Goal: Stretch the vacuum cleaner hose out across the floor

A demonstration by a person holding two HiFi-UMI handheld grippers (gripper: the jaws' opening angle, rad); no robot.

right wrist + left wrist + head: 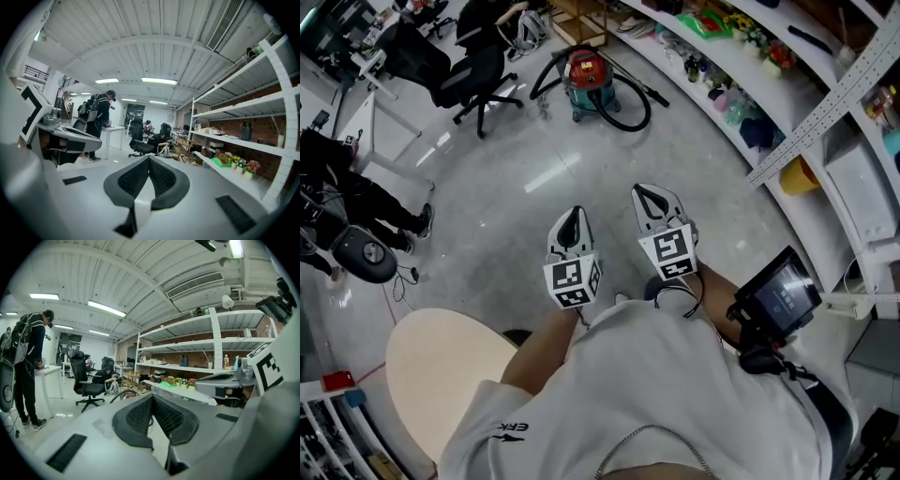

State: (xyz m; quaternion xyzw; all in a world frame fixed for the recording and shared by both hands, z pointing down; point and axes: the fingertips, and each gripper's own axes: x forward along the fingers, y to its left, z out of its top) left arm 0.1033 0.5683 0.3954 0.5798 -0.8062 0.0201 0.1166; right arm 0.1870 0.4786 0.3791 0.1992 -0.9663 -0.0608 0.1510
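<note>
"So, where's the vacuum cleaner (585, 77)?"
"Far across the floor (581, 169), black hose (630, 120) looped round it. Left gripper (574, 217) and right gripper (651, 199): jaws pressed together, empty."
"Containers?"
"Yellow bin (797, 176) by the shelving (853, 84); contents hidden."

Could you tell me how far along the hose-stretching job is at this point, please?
Done: nothing that shows. The hose lies looped around the vacuum cleaner across the room.
In hand: nothing. The left gripper and right gripper are both shut and empty, well short of it.
Left: reach the vacuum cleaner, grip the hose and pull it out along the floor.
</note>
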